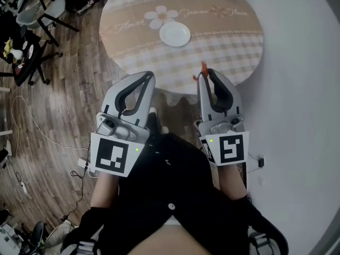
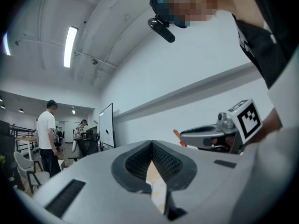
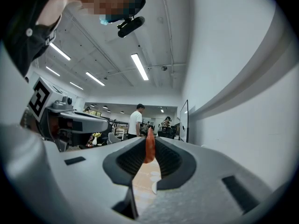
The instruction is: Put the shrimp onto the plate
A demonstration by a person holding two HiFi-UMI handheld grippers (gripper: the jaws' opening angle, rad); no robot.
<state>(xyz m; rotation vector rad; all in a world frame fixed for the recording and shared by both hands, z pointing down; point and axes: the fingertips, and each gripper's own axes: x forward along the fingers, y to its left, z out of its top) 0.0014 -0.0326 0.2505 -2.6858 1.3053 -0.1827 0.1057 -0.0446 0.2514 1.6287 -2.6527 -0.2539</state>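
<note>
An orange shrimp (image 1: 202, 69) sticks out from the tips of my right gripper (image 1: 205, 74), which is shut on it; the right gripper view shows the shrimp (image 3: 149, 146) pinched upright between the pads. Farther off, a small white plate (image 1: 175, 34) sits near the middle of the round table (image 1: 234, 57) with the checked cloth. The gripper and shrimp hang over the table's near edge, short of the plate. My left gripper (image 1: 146, 77) is held beside it at the left, jaws closed with nothing between them (image 2: 152, 164). In the left gripper view the right gripper (image 2: 180, 134) and shrimp tip (image 2: 177, 134) show at the right.
The tablecloth carries a flower print (image 1: 161, 16) beside the plate. Chairs and a dark side table (image 1: 29, 47) stand on the wooden floor at the left, with cables (image 1: 37, 126) trailing across it. A white wall (image 1: 297, 62) lies right of the table. People stand far off in the room (image 2: 46, 134).
</note>
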